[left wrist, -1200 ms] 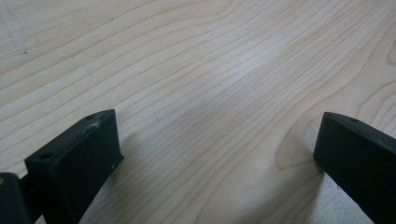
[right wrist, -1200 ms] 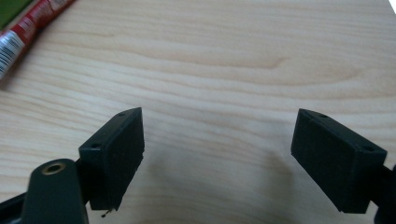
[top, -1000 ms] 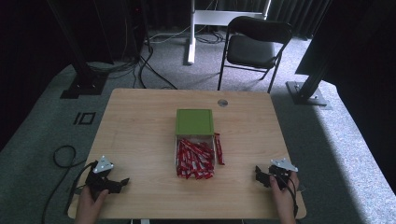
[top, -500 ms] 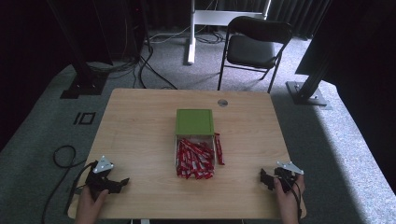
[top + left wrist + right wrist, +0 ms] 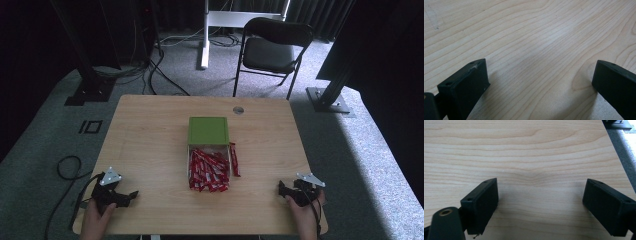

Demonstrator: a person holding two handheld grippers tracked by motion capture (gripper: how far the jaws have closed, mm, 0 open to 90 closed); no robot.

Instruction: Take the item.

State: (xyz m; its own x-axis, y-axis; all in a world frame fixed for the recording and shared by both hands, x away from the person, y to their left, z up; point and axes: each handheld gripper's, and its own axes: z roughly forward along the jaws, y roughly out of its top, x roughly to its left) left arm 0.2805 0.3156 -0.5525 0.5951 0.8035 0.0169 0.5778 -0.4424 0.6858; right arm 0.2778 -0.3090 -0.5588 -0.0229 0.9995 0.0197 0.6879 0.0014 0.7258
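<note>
Drawn back toward the table's near edge, right gripper (image 5: 290,191) rests low, both grippers' jaws spread wide.

High view overlooks table (image 5: 150,130); gripper views skim it.

A light wooden table (image 5: 150,140) carries a green box (image 5: 208,131) at its centre, with a pile of red packets (image 5: 207,170) just on its near side.

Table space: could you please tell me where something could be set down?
Free: the table left of the green box, right of the stray sachet, and the far strip beyond the box. Crowded: the middle, where red sachets pile up.
</note>
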